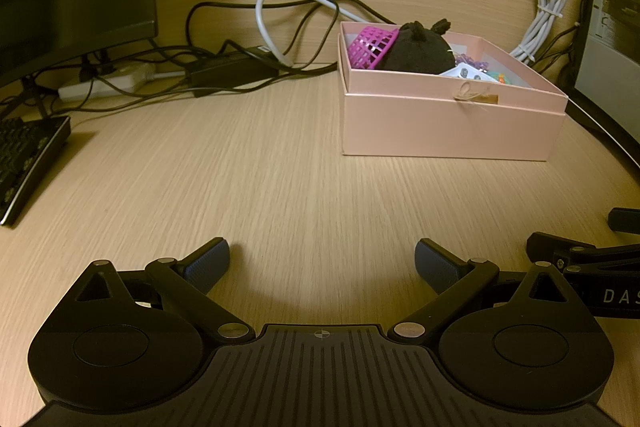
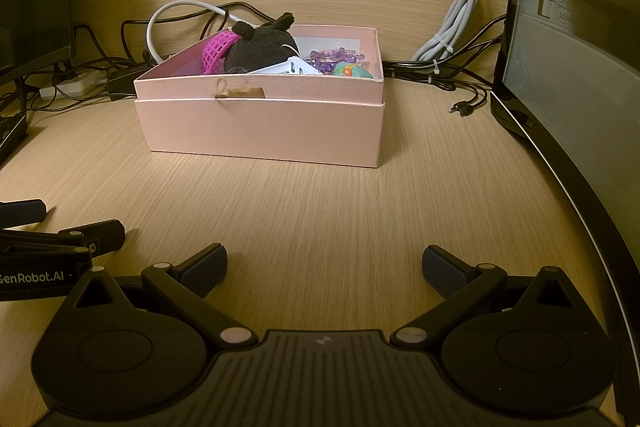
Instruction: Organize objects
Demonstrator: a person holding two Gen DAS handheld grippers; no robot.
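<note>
In the left wrist view the left tongs point(image 1: 322, 263) sit at the bottom of the frame, spread wide with nothing between their blue ribbed pads point(image 1: 208, 265), low over a pale wood-grain surface point(image 1: 260, 187) that lies bare across the whole middle of the frame. At centre right stands a pink cardboard box point(image 1: 448, 125), square-cornered and matte, its lid off; a magenta plastic mesh basket point(image 1: 372, 47) and a fuzzy black plush toy point(image 1: 420, 51) rise above its rim. Behind the box at upper centre a tangle of black and grey cables point(image 1: 280, 27) lies against the wooden back panel, and a dark keyboard point(image 1: 28, 163) juts in at the left edge. The right tongs point(image 1: 580, 259) show partly at the lower right edge. In the right wrist view the right tongs point(image 2: 324, 267) are likewise spread and empty at the bottom, with open surface point(image 2: 320, 207) ahead. The box point(image 2: 264, 131) sits at centre, holding the basket point(image 2: 216, 51), the plush point(image 2: 264, 47), purple beads point(image 2: 336, 57) and a small green and orange item point(image 2: 352, 70). A curved dark monitor edge point(image 2: 560, 155) borders the right side.
</note>
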